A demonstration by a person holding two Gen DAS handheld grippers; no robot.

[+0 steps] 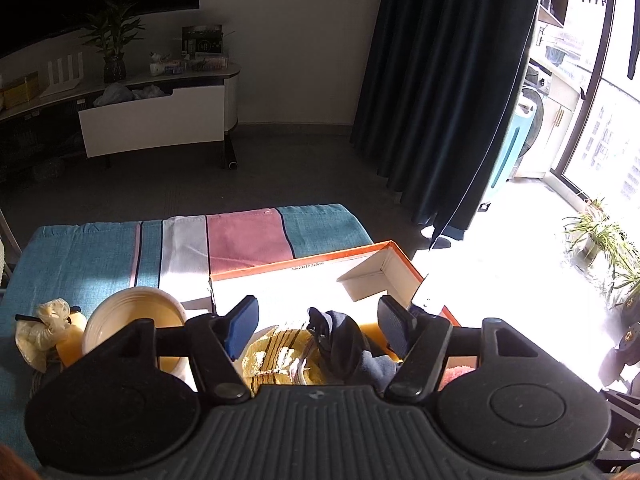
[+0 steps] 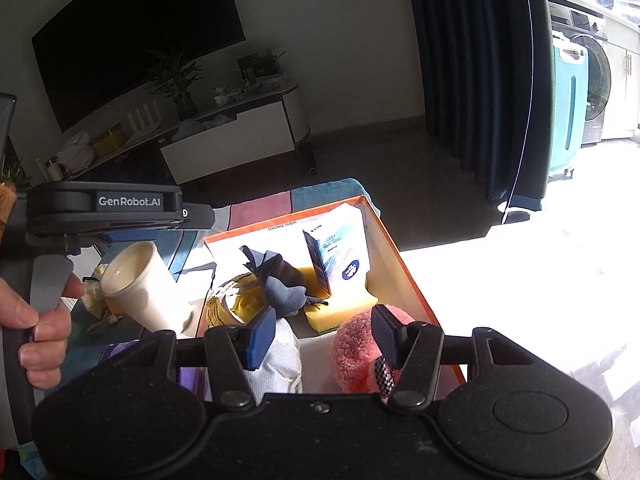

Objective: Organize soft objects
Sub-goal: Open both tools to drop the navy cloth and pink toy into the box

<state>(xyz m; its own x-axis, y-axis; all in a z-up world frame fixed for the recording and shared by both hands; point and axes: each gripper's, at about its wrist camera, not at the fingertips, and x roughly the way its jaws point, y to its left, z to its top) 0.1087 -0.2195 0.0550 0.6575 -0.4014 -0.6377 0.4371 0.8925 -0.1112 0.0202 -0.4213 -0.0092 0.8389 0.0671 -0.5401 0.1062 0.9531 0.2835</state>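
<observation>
Right wrist view gives us the fullest look at the work area; the largest thing is the striped cloth [image 2: 260, 210] covering the table, in teal, pink and white bands; on it sits the orange-rimmed box [image 2: 404, 264], open at the top, with a white inside. Within the box we see, from biggest down: a fuzzy pink item [image 2: 354, 350] at the near right; a white knitted cloth [image 2: 282, 364] at the near left; a blue-and-white tissue pack [image 2: 340, 254] standing upright against the far corner; a yellow sponge [image 2: 336, 312] lying below that pack; a yellow striped towel [image 2: 230, 306] by the left wall; and a dark navy cloth [image 2: 280, 280] bunched between towel and sponge. Just left of the box a cream cup [image 2: 138, 284] leans on its side. Our right gripper [image 2: 322, 334] hangs over the near end of the box, jaws apart, clamping nothing. In the left wrist view our left gripper [image 1: 318, 324] also stands parted; the navy cloth lies between its pads, loose, on the towel. A hand [image 2: 38, 328] holds that gripper's handle.
</observation>
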